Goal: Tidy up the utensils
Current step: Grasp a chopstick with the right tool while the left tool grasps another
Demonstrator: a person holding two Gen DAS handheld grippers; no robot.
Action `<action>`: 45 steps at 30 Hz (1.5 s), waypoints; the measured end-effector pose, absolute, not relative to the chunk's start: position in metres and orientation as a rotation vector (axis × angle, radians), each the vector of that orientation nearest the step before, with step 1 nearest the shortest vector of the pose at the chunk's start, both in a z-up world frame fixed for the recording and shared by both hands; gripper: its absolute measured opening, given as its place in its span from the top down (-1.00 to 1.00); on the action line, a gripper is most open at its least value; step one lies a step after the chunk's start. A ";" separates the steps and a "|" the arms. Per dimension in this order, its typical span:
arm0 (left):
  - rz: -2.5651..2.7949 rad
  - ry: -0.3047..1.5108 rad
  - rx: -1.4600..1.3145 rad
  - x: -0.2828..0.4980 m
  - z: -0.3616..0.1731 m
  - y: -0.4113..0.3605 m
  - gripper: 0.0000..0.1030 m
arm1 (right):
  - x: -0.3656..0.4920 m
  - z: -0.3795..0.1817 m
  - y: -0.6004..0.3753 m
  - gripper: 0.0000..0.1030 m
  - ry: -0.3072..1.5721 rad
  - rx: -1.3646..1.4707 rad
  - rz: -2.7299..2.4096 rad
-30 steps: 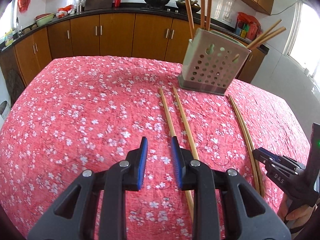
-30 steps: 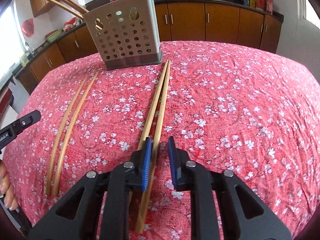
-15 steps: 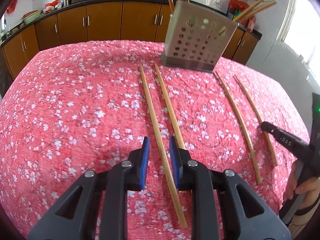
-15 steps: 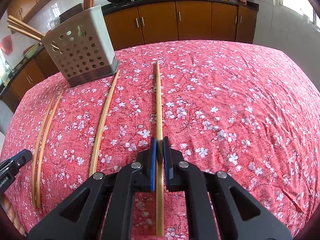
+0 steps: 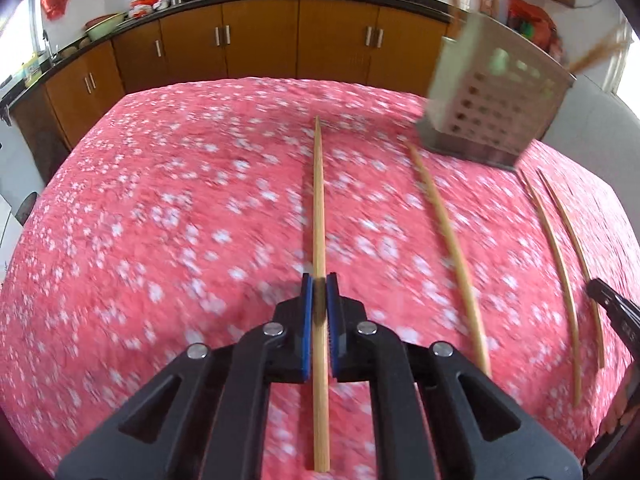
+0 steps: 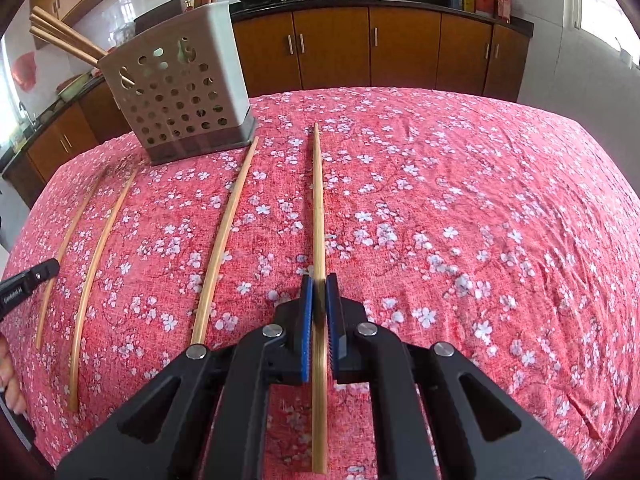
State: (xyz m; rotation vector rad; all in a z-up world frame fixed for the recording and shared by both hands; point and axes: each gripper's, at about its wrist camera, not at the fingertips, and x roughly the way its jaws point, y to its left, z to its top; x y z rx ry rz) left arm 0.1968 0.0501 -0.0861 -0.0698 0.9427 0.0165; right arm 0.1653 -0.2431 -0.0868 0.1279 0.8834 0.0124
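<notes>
In the left wrist view a run of brown cabinets (image 5: 260,40) under a dark counter fills the upper left and top; the red flowered cloth (image 5: 160,220) covers the table below it. At centre the left gripper (image 5: 319,284) has its blue pads pressed onto a pale chopstick (image 5: 319,200), whose long axis runs straight up the frame, its thin tip toward the cabinets, its butt at the bottom edge. To the right a second chopstick (image 5: 448,232) lies free on the cloth, angled toward the perforated utensil holder (image 5: 492,104) in the upper right, which is blurred; further right two more chopsticks (image 5: 560,272) lie side by side, and the tip of the other gripper shows at the right edge.

In the right wrist view, a pair of chopsticks (image 6: 100,232) lies at the left on the cloth (image 6: 480,220); the holder (image 6: 180,100) stands upper left with sticks leaning out of it; one chopstick (image 6: 224,240) points up to its base. At centre the right gripper (image 6: 319,284) is clamped on its own chopstick (image 6: 318,200), long axis vertical in the frame, tip away; nothing lies across either held stick.
</notes>
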 end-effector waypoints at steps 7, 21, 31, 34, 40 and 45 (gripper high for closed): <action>0.011 0.925 -0.055 0.208 -0.087 0.054 0.80 | 0.187 -0.089 -0.248 0.85 0.880 0.127 -0.006; -0.012 0.889 -0.097 0.193 -0.085 0.058 0.77 | 0.187 -0.089 -0.253 0.84 0.873 0.135 0.001; -0.011 0.891 -0.098 0.194 -0.084 0.058 0.77 | 0.186 -0.089 -0.252 0.84 0.873 0.131 -0.002; -0.011 0.891 -0.100 0.194 -0.084 0.058 0.77 | 0.186 -0.089 -0.252 0.84 0.873 0.132 -0.002; -0.011 0.893 -0.108 0.196 -0.085 0.057 0.77 | 0.186 -0.089 -0.252 0.84 0.874 0.132 -0.002; -0.012 0.893 -0.109 0.196 -0.084 0.057 0.77 | 0.186 -0.089 -0.252 0.84 0.874 0.131 -0.002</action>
